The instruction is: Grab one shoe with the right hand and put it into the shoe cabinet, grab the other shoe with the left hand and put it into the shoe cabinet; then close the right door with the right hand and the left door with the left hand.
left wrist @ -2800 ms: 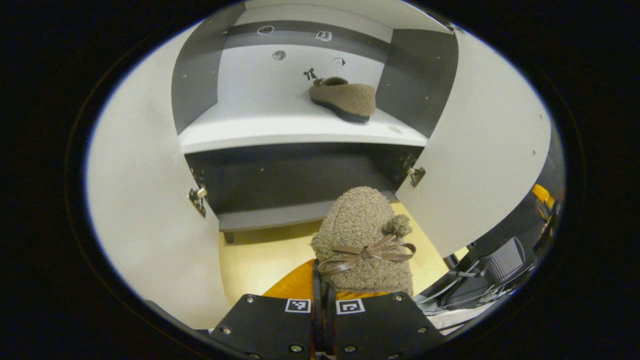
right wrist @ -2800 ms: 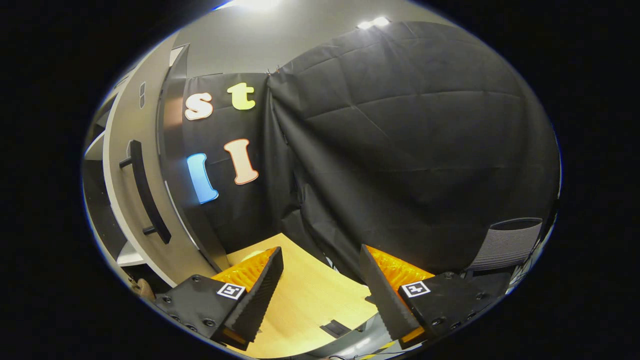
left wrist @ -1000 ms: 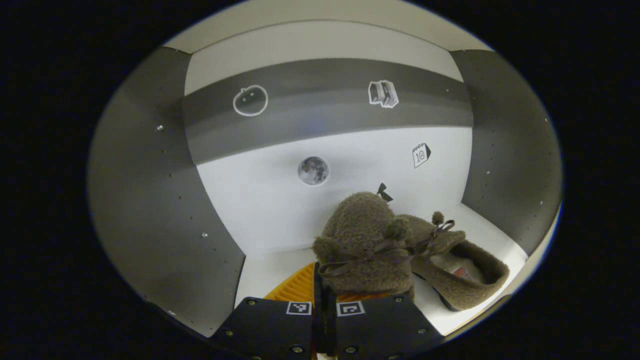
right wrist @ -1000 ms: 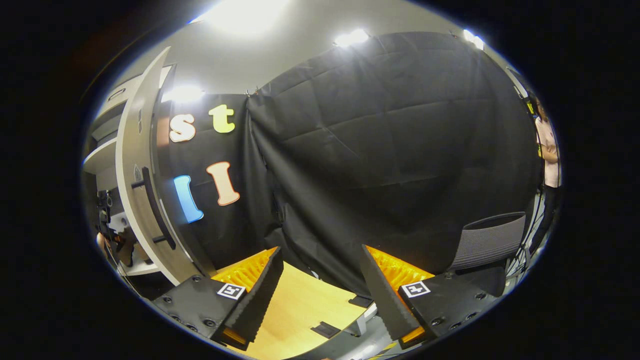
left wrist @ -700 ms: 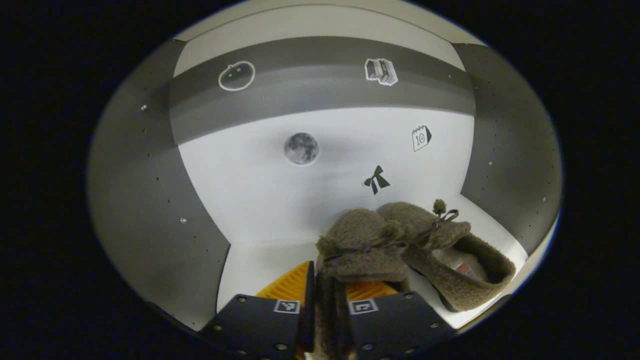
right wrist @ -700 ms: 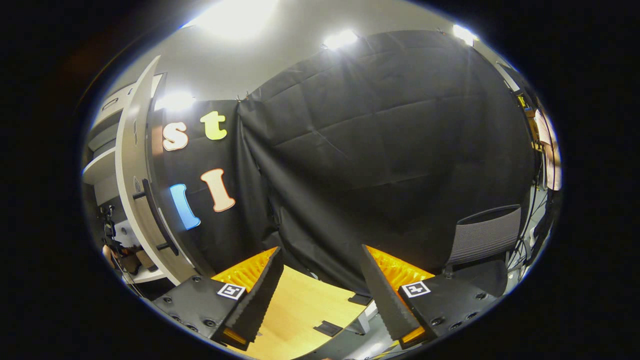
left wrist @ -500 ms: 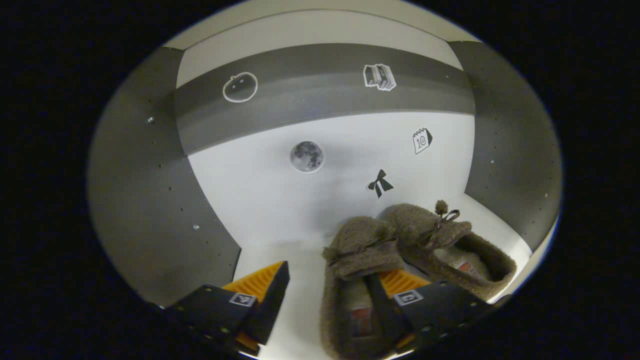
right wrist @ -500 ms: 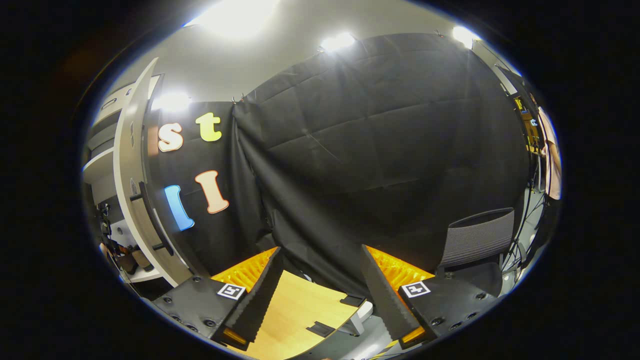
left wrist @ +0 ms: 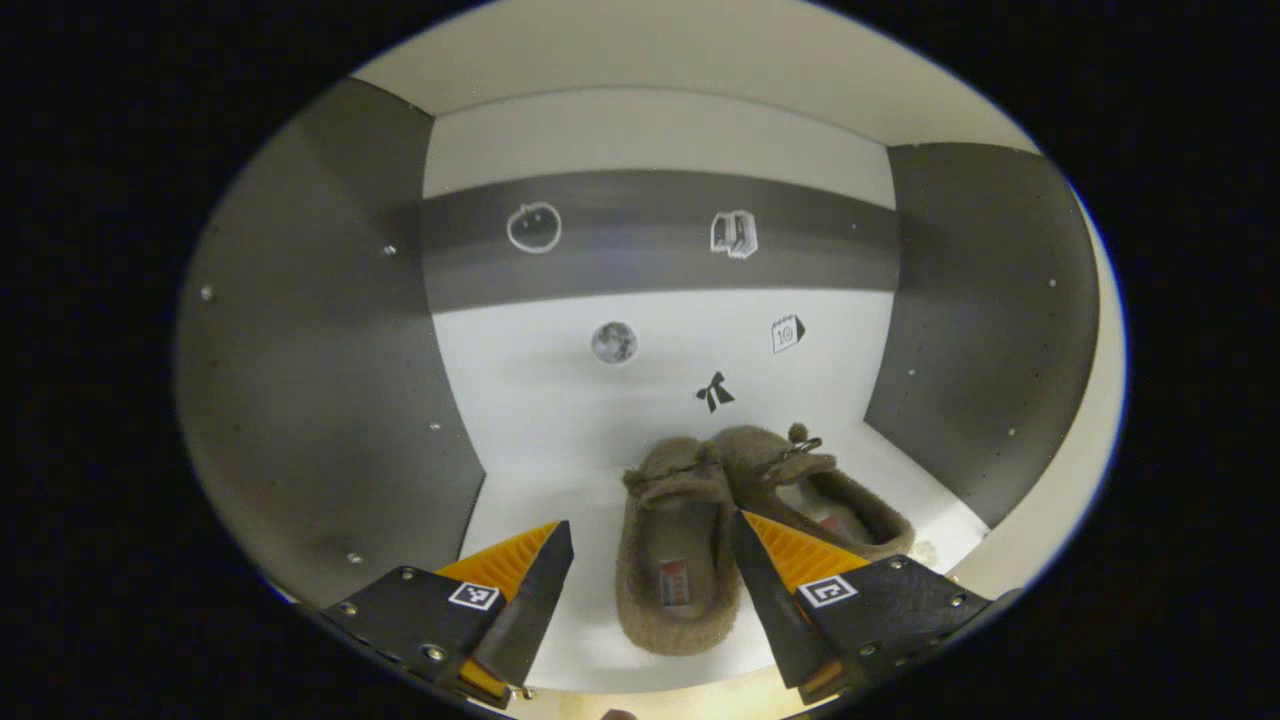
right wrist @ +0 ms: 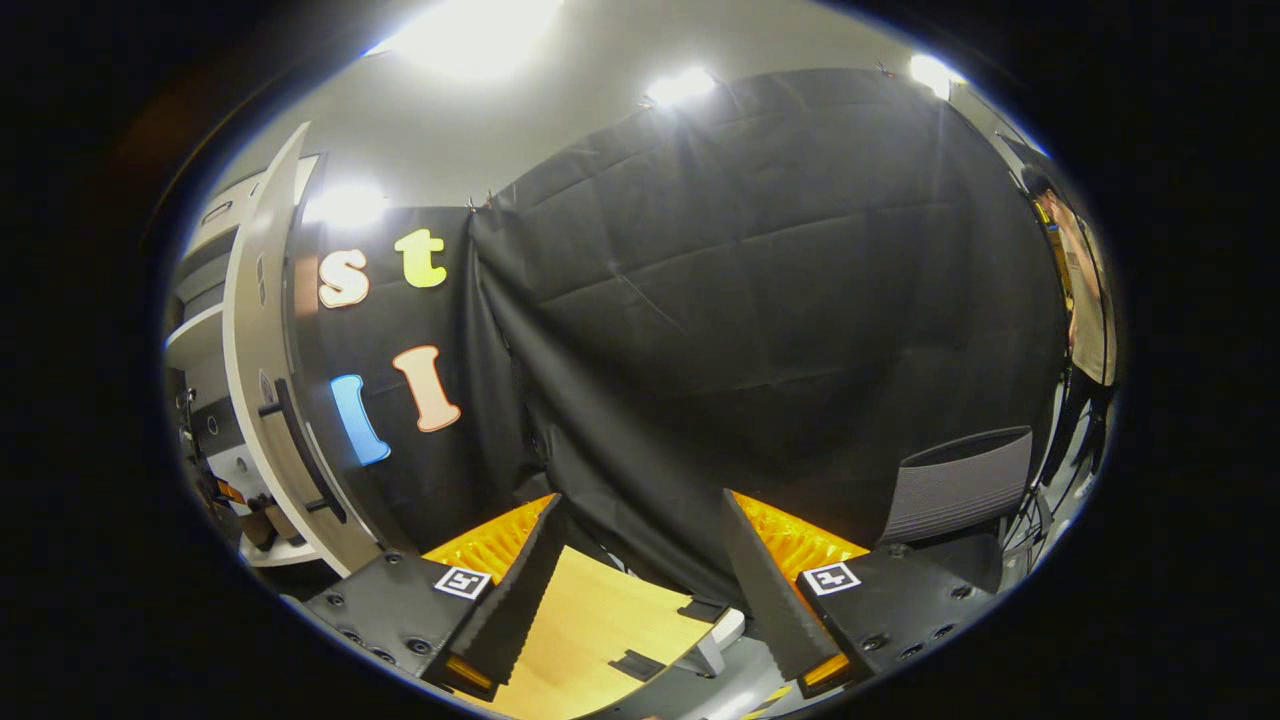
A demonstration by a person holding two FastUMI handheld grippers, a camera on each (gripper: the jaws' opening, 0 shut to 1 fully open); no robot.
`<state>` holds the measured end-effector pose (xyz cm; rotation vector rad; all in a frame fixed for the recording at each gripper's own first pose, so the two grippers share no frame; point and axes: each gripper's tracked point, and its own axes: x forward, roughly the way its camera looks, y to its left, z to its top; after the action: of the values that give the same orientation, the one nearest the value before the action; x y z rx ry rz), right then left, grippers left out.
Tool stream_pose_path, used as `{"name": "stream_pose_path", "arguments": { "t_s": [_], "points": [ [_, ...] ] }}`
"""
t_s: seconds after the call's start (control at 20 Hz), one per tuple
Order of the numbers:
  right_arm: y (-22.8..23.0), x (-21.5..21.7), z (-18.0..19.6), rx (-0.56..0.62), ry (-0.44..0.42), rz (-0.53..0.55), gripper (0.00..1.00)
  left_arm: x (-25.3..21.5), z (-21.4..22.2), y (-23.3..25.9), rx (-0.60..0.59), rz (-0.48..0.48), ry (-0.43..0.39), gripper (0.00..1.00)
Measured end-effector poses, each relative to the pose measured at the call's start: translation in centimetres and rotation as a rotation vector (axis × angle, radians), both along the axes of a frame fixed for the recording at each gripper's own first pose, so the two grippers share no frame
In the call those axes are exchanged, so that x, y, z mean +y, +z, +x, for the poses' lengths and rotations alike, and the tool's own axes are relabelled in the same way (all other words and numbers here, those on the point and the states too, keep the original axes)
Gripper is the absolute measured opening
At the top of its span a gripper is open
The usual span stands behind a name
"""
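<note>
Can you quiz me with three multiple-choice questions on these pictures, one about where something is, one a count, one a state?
1. Where do the fuzzy brown slippers sit?
A. On the white shelf inside the shoe cabinet
B. On the wooden floor
C. On the office chair

2. How many slippers are on the shelf?
A. One
B. Two
C. Three

3. What state is the left gripper in?
A. Shut on a slipper
B. Open, holding nothing
C. Shut on a door handle

Answers:
1. A: in the left gripper view the near slipper and the far slipper lie side by side on the white shelf between the cabinet's grey side walls.
2. B: those two are the slippers seen there.
3. B: the left gripper has its fingers spread wide, clear of the near slipper between them.
</note>
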<state>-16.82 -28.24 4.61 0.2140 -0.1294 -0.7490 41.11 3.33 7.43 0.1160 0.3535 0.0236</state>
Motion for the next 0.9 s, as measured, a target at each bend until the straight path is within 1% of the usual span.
{"name": "stream_pose_path", "arguments": {
  "t_s": [0.1, 0.2, 0.35, 0.45, 0.6, 0.7, 0.8, 0.9],
  "points": [
    [0.7, -0.5, 0.3, -0.001, 0.011, -0.015, 0.92, -0.4, -1.7, 2.8, -0.142, 0.008, 0.038, 0.92],
    [2.0, -0.7, 0.1, -0.02, 0.014, -0.029, 0.92, -2.0, -3.3, 4.4, -0.246, -0.01, 0.046, 0.91],
    [4.2, -0.5, -0.1, -0.046, 0.034, -0.06, 0.92, -4.5, -5.4, 5.0, -0.321, -0.103, 0.025, 0.92],
    [5.9, -0.3, 0.2, -0.043, 0.052, -0.106, 0.92, -5.4, -7.4, 5.4, -0.366, -0.13, 0.005, 0.93],
    [8.1, 0.8, 2.1, -0.046, 0.132, -0.146, 0.92, -5.7, -10.3, 3.7, -0.364, -0.112, -0.021, 0.96],
    [9.3, 0.9, 3.7, -0.041, 0.187, -0.182, 0.92, -6.2, -12.7, 2.6, -0.349, -0.13, -0.031, 0.99],
    [10.3, 1.3, 5.5, -0.036, 0.251, -0.201, 0.92, -6.8, -16.1, 1.5, -0.331, -0.141, -0.059, 0.99],
    [10.8, 1.5, 7.7, -0.027, 0.313, -0.21, 0.92, -7.3, -18.9, 0.9, -0.325, -0.111, -0.092, 0.99]
  ]
}}
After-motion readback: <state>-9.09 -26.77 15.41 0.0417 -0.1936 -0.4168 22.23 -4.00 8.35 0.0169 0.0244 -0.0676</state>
